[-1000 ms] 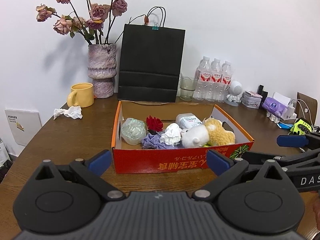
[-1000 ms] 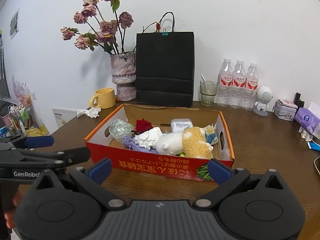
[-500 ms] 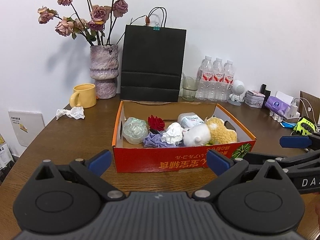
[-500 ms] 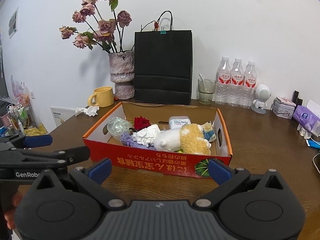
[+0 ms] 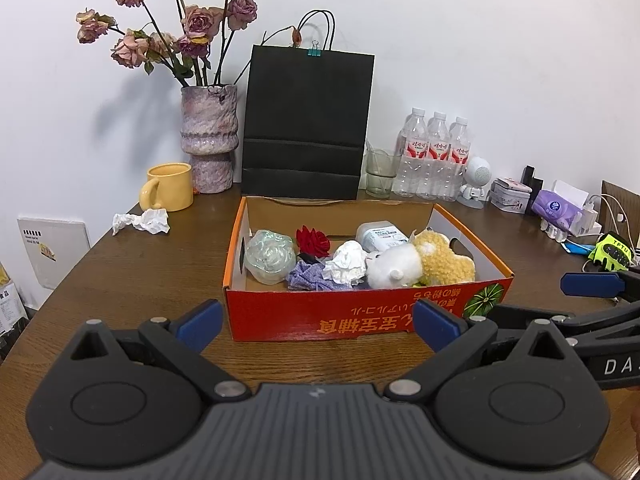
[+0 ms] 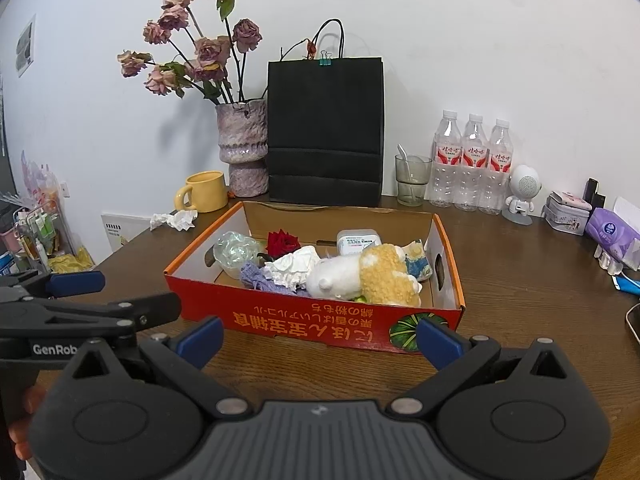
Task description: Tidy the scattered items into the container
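Observation:
The red and orange cardboard box stands mid-table. It holds a clear plastic ball, a red rose, a purple cloth, a white tissue, a white bottle, a white plush and a yellow plush. A crumpled tissue lies loose on the table beside the yellow mug. My left gripper and my right gripper hover side by side before the box's front wall, both open and holding nothing.
Along the back wall stand a vase of dried roses, a black paper bag, a glass, three water bottles and a small white robot figure. Tissue packs, cables and a phone edge sit at the right.
Both views have drifted slightly, so the box sits a little farther off in the right wrist view. Both grippers stay open. Nothing in or around the box has moved.

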Motion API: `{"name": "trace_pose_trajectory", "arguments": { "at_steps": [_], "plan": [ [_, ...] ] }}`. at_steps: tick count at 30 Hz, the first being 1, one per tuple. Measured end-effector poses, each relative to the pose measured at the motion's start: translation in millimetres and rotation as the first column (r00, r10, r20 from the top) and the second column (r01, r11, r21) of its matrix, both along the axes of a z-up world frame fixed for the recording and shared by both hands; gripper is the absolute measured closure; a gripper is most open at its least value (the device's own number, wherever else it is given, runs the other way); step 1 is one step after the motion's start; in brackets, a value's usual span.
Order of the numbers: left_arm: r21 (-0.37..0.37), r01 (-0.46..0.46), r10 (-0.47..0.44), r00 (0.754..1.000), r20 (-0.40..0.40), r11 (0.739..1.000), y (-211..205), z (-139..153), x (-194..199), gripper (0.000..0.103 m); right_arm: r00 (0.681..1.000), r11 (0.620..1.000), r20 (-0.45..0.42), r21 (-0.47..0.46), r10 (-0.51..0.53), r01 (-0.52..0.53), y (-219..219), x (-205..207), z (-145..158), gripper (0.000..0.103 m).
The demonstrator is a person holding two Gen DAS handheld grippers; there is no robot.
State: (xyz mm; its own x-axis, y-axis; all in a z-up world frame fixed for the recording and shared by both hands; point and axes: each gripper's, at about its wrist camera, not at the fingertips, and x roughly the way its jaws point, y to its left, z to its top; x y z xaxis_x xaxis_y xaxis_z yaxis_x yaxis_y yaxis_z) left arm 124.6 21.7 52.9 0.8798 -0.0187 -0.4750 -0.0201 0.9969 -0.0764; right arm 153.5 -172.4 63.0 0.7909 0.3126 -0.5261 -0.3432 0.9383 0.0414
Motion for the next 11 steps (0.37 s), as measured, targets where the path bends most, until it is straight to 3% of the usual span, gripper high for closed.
{"name": "trace_pose_trajectory", "arguments": {
  "at_steps": [11],
  "plan": [
    [-0.010,-0.010,0.010,1.000,0.009,1.000,-0.3,-1.8,-0.9,0.000,1.000,1.000,-0.003,0.002,-0.002,0.002,-0.5,0.2,-3.1,0.000]
  ]
}}
